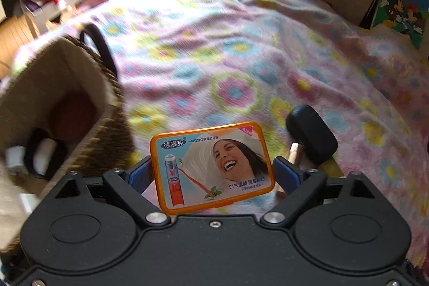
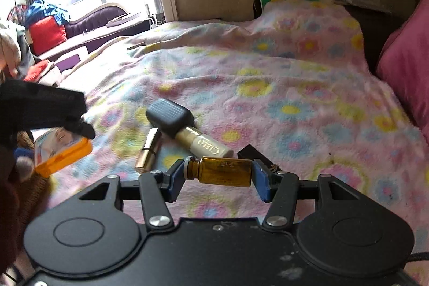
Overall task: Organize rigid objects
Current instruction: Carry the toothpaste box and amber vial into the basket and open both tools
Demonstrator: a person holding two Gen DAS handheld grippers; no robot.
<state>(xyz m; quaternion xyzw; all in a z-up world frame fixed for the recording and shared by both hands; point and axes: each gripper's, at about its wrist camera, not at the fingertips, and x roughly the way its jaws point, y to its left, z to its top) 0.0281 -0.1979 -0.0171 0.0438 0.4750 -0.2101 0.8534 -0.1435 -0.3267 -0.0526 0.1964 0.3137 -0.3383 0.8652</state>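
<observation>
Two loads risk slipping: left gripper (image 1: 211,173) pinches the tilted orange box (image 1: 213,168) by its edges, right gripper (image 2: 218,174) squeezes the brown bottle (image 2: 222,171) end-to-end, seemingly.

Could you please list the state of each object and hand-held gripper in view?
Left hand-held gripper: shut on orange case.
Orange case: held, lifted, lid closed.
Right hand-held gripper: shut on amber bottle.
Amber bottle: held sideways, end to end.
Cielo bottle: lying on blanket, black cap on.
Gold lipstick: lying, closed.
Basket: open, holding items.
</observation>
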